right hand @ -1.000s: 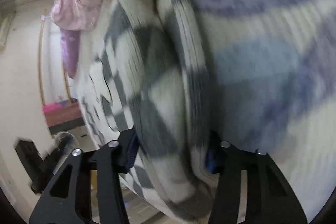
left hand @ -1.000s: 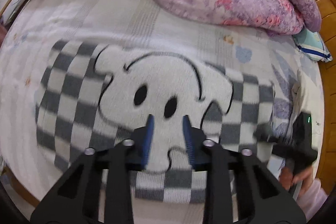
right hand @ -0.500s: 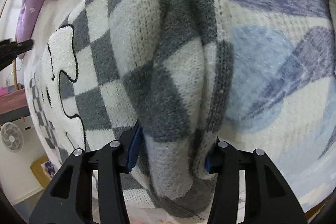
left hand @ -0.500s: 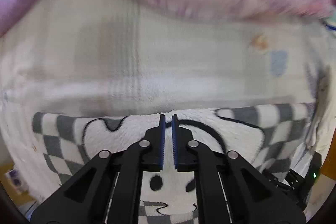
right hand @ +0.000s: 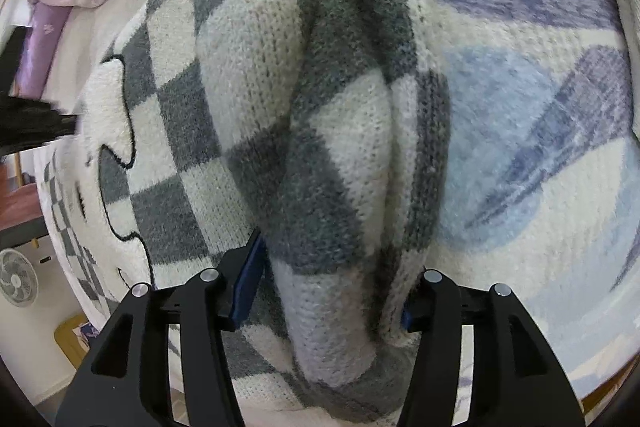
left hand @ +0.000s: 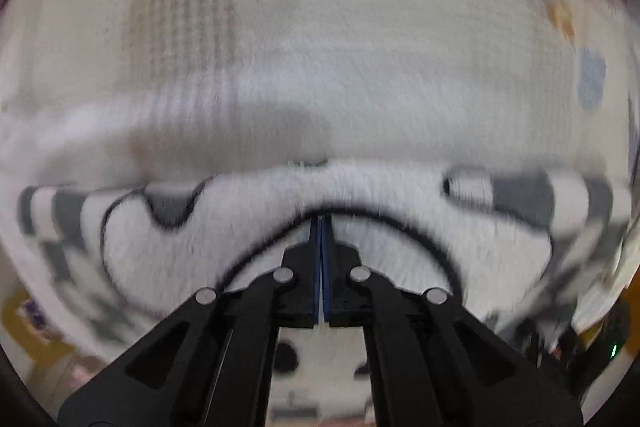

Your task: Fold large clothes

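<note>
The checkered sweater (right hand: 248,75) is spread on the bed cover (right hand: 520,131). The left gripper (left hand: 321,223) is closed tight over the sweater's far edge — nothing is seen between its pads. The right gripper (right hand: 332,283), its jaws just widened, straddles a bunched fold — a grip cannot be told.
</note>
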Available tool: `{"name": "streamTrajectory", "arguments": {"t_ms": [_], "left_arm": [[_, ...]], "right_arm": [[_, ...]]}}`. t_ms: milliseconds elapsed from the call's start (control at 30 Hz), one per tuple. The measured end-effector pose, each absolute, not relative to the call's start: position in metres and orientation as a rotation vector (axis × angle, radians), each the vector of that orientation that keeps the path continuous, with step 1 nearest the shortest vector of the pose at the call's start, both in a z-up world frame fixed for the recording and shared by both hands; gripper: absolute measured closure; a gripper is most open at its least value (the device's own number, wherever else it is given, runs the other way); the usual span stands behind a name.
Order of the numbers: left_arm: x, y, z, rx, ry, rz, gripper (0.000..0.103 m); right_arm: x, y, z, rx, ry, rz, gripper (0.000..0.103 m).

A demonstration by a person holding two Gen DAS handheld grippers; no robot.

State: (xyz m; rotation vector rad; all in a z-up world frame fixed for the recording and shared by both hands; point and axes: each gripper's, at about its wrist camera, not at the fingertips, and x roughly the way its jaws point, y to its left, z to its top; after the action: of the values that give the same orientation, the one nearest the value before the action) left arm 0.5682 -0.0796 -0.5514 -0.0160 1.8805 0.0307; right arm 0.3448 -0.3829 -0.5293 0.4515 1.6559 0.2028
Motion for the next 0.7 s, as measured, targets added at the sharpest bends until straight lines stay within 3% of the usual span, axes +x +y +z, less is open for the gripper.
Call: {"name": "streamTrajectory", "arguments": {"t_ms": [100, 167, 233, 400, 533, 600, 700], "left_arm": [[0.550, -0.083, -0.532, 0.069, 1.846, -0.013, 0.103], [0.533, -0.078, -0.520, -0.030, 1.930, 0.035, 0.103], [0.530, -0.083, -0.532, 0.068, 1.906, -0.036, 0.103], [0.528, -0.024, -0.542, -0.326, 1.912, -0.065, 0.100], [0.474, -0.070, -0.521, 0.069, 1.912, -0.024, 0.100], [0.476, -0.064, -0.542, 0.010, 1.880, 0.053, 0.102], [0.471, -0.064, -0.534, 0.041, 1.911, 0.039, 0.103]], "right_arm": [[0.336, -0.394, -0.528, 0.492, 1.635, 0.208, 0.052], [0.337, -0.391, -0.526, 0.476, 1.662, 0.177, 0.052], [0.342, -0.386, -0.528, 0.459, 1.700, 0.152, 0.050], [0.343, -0.393, -0.531, 0.536, 1.656, 0.211, 0.049], [0.342, -0.389, -0.528, 0.523, 1.691, 0.167, 0.048], [0.348, -0.383, -0.533, 0.491, 1.692, 0.182, 0.043], [0.346, -0.383, -0.534, 0.522, 1.667, 0.217, 0.045]]}}
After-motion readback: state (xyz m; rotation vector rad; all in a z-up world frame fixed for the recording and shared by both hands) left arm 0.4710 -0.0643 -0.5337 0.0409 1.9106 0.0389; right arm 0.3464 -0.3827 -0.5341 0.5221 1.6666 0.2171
